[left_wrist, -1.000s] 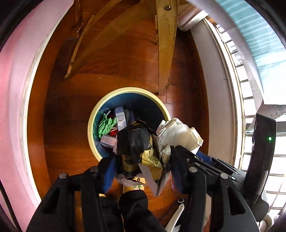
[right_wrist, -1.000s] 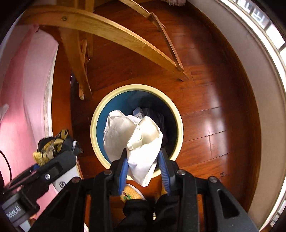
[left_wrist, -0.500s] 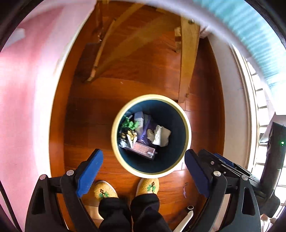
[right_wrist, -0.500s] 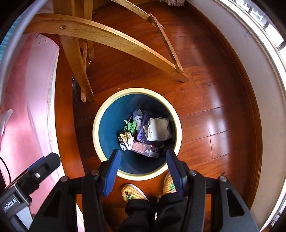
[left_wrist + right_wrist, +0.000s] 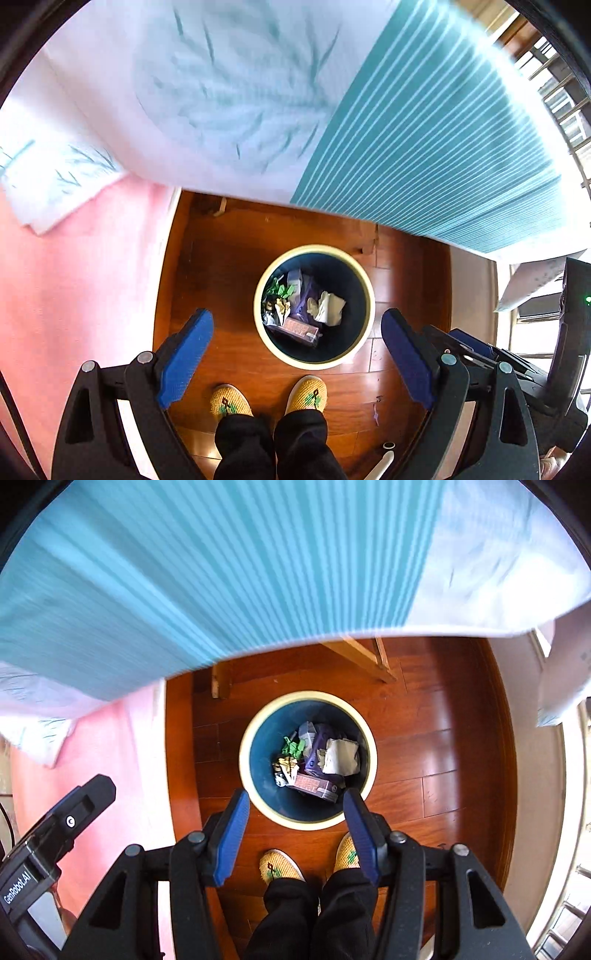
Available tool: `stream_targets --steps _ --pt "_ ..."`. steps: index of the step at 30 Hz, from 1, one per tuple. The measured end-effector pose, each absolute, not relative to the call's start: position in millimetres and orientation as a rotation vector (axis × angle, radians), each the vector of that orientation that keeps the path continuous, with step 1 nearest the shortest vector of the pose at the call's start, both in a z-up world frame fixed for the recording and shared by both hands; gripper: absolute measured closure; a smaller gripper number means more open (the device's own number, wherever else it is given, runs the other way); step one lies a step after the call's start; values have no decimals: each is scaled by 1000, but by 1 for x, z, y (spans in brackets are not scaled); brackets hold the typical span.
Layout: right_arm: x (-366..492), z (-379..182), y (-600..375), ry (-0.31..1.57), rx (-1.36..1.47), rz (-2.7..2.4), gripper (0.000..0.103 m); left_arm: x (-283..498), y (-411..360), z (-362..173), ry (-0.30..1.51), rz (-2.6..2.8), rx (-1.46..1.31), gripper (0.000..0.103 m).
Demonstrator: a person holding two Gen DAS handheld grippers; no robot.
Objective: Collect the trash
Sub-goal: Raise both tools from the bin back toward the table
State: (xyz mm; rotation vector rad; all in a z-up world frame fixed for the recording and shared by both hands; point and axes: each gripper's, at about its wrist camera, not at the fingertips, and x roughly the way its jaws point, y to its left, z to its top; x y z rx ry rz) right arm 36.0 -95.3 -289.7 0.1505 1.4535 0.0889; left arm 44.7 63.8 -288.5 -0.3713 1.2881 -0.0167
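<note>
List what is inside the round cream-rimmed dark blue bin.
Inside the round cream-rimmed bin: crumpled white paper, a purple packet, green wrapper, a brownish carton, a black-and-gold wrapper. Whatever lies beneath them is covered.

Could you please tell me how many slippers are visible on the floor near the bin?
2: one slipper and the other slipper, side by side on the floor just below the bin.
</note>
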Motion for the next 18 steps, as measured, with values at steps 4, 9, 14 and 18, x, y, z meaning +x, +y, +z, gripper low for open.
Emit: stream_targets --steps 4,9,14,18 --pt "31 -245 -88 1420 137 110 49 35 69 -240 1231 -39 -369 12" --pt "25 -188 -77 1373 121 138 49 25 73 -180 1158 -64 -318 12" --pt "20 -133 -64 1313 102 157 49 20 78 -124 1112 -108 -252 12" --pt "19 -88 -52 1239 79 169 49 17 88 -79 1023 -108 -232 12"
